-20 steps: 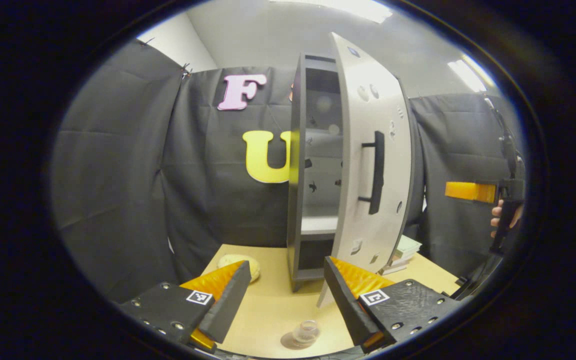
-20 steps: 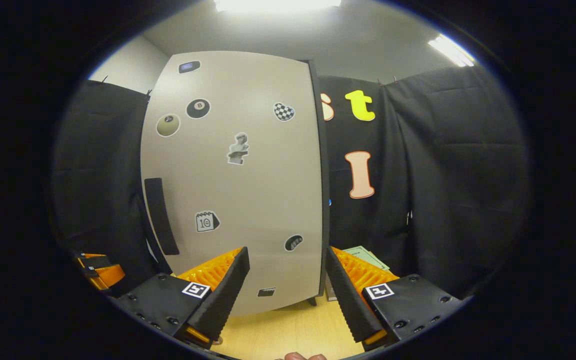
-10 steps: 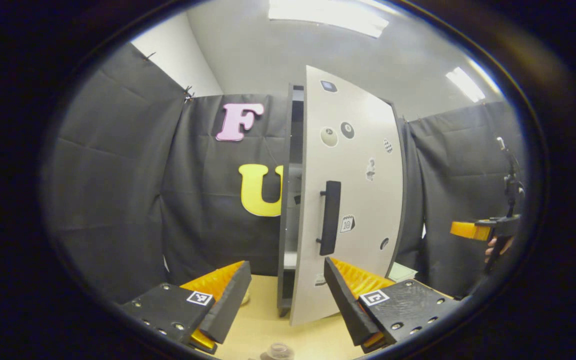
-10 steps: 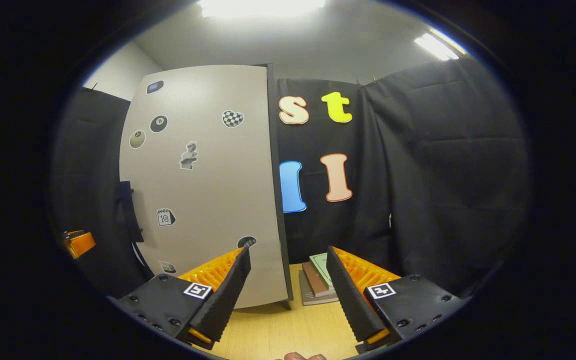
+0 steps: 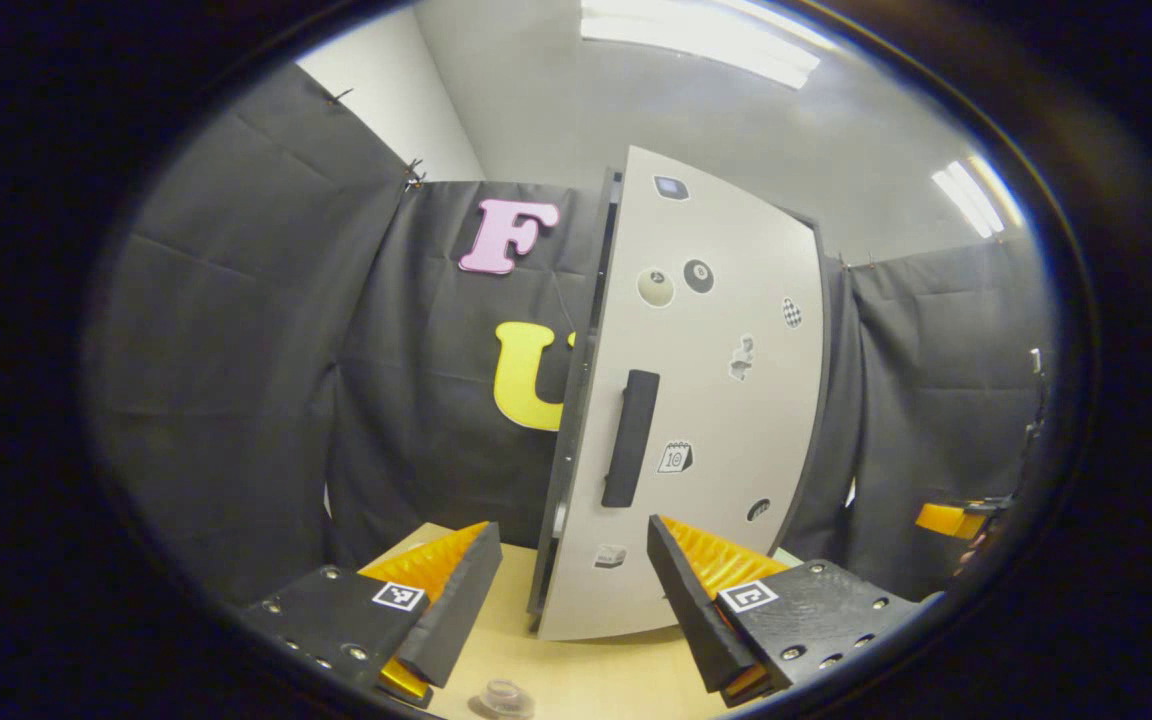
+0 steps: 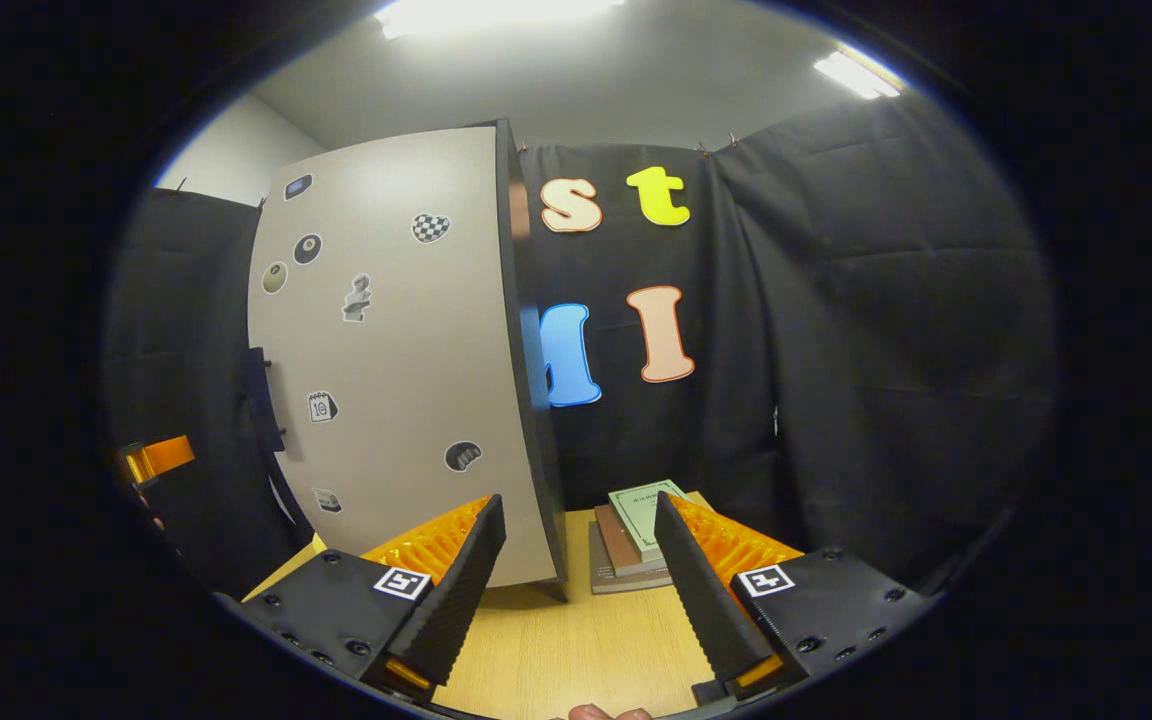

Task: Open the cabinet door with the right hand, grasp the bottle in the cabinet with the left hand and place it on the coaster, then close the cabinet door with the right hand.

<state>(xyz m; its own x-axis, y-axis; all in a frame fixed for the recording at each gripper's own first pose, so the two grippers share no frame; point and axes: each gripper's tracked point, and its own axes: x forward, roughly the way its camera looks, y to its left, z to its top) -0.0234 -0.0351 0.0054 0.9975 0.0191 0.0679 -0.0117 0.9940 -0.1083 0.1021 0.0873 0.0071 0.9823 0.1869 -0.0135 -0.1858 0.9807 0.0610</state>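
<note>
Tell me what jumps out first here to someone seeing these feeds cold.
The tall pale cabinet door with stickers and a dark handle stands mid-frame in the left gripper view, nearly shut. Both sets of tongs are open and empty: left tongs, right tongs. A stack of books lies on the table right of the cabinet, and the bottle's top peeks in at the bottom edge.

Both fisheye views are bright and sharp, lit by ceiling strip lights [image 5: 701, 35] overhead that glare white. Straight edges bow strongly toward the rim, as on the pale cabinet door [image 5: 706, 400]. Soft shadows fall on the counter [image 6: 576, 640].
</note>
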